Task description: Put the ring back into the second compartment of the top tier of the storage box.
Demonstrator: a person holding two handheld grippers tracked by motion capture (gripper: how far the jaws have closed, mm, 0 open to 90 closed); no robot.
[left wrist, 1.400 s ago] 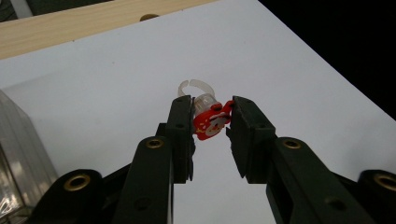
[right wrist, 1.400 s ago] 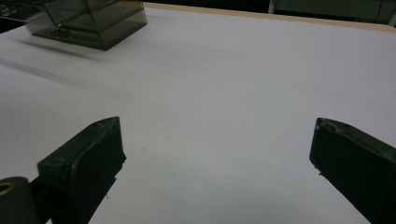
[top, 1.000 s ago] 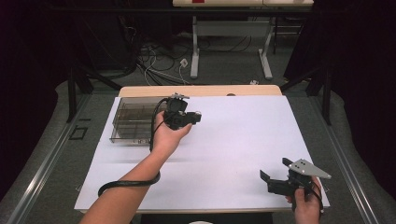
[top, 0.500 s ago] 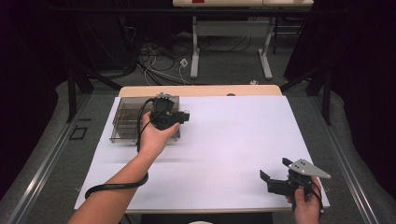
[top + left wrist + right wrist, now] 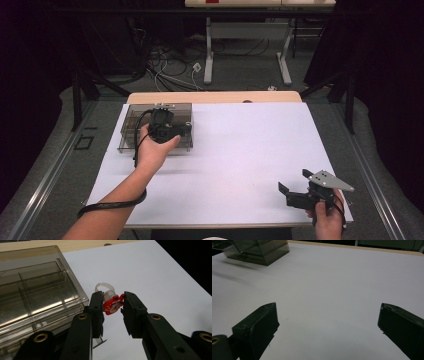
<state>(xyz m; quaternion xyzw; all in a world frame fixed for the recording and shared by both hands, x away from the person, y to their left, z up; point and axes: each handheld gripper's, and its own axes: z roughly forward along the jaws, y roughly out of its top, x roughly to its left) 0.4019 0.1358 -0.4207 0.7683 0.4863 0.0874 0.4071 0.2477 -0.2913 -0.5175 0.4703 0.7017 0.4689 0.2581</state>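
On the far left of the white-covered table (image 5: 240,150), a clear smoke-tinted plastic box with inner dividers (image 5: 131,131) stood close to the far edge, and the person's left hand (image 5: 152,150) held the black left gripper (image 5: 186,131) just over its right end. Along that gripper's jaws I could see them closed almost together on a small red-and-white plastic toy ring with a clear split band (image 5: 111,304); the red figure was pinched between the pads, the clear band stuck out beyond the tips, and the ring hung above the white sheet just right of the box's near corner. A black cable looped from the gripper round the forearm. At the near right corner the right hand (image 5: 327,220) held the right gripper (image 5: 294,185), with a grey three-cornered plate on top; its jaws were spread wide apart with nothing but bare white table between them
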